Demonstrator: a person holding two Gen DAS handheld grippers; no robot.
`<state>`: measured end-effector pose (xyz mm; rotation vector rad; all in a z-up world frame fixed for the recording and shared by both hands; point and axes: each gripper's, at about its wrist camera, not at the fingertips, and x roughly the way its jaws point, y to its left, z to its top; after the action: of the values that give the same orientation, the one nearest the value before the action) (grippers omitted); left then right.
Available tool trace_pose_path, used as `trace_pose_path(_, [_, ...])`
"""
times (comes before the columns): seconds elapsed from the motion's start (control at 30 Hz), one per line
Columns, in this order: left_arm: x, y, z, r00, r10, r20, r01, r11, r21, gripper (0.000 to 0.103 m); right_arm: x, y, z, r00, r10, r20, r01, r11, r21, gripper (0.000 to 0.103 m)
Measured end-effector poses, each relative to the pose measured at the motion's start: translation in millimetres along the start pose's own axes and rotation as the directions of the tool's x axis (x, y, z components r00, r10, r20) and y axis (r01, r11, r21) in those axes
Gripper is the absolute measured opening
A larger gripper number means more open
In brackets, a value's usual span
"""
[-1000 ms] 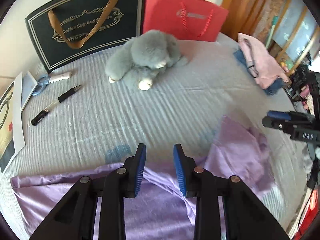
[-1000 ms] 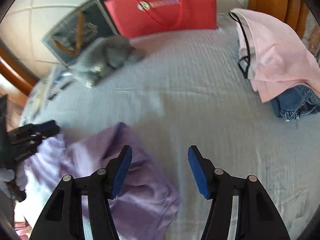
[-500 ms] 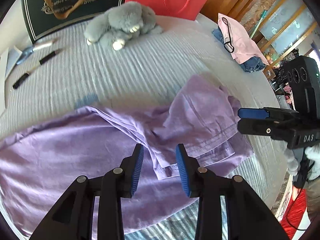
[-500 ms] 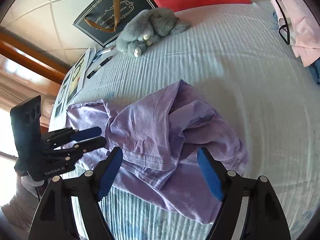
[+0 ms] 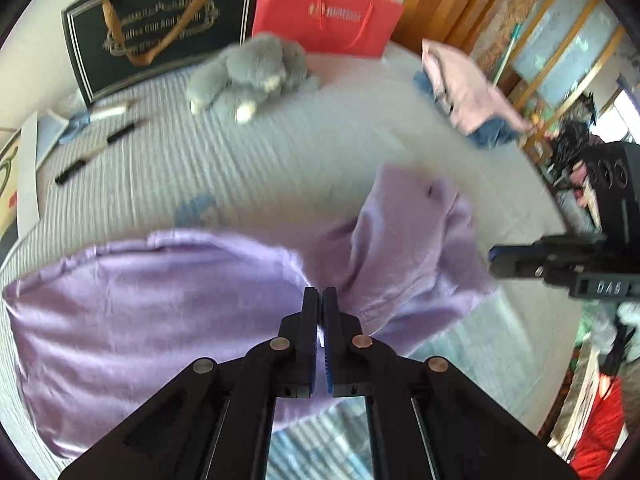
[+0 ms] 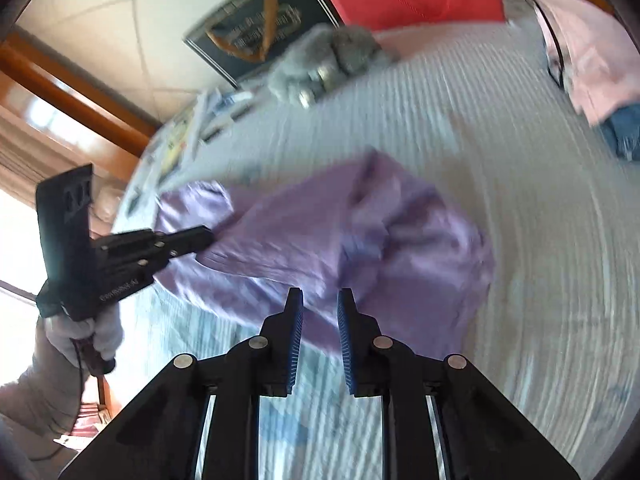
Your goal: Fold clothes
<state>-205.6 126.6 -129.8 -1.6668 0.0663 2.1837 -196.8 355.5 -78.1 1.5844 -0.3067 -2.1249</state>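
Two grippers work a crumpled purple shirt on a bed: left gripper pinching its fabric, right gripper narrowly parted; motion blur obscures the contact.

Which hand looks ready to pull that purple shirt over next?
Left. The left gripper is shut on the purple shirt; the right gripper hangs open above it, holding nothing.

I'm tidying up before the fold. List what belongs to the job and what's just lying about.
Job: purple shirt; left claw, shut on it; right claw, open over it.

Lying about: plush toy; black bag; red bag; pink clothes; pens; bedspread.
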Motion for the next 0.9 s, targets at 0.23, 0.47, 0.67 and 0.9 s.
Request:
trace_pose_path(0.23, [-18.8,3.6,-10.6,1.000,0.001,0.028,-0.001,1.000,-0.010,0.003,-17.7,4.2,23.4,0.994,-0.048,0.101,0.049,0.999,-0.006,0.065])
trace_pose_path(0.47, [-46.9,-1.4,14.6,0.990,-0.011,0.144,0.017,0.999,-0.039,0.027,-1.5,6.7,60.9,0.997,0.003,0.071,-0.007,0.999,0.048,0.062])
trace_pose_path(0.67, [-23.8,10.5,6.0,0.995,0.013,0.101,-0.003,0.995,-0.095,0.027,20.5,5.1,42.9,1.000,0.030,-0.002,-0.030,0.996,0.085,0.061])
trace_pose_path(0.9, [-5.1,29.7,4.4,0.995,-0.026,0.092,0.042,0.983,-0.179,0.027,34.8,-0.9,29.8,0.998,0.064,0.011,-0.065,0.994,0.090,0.061])
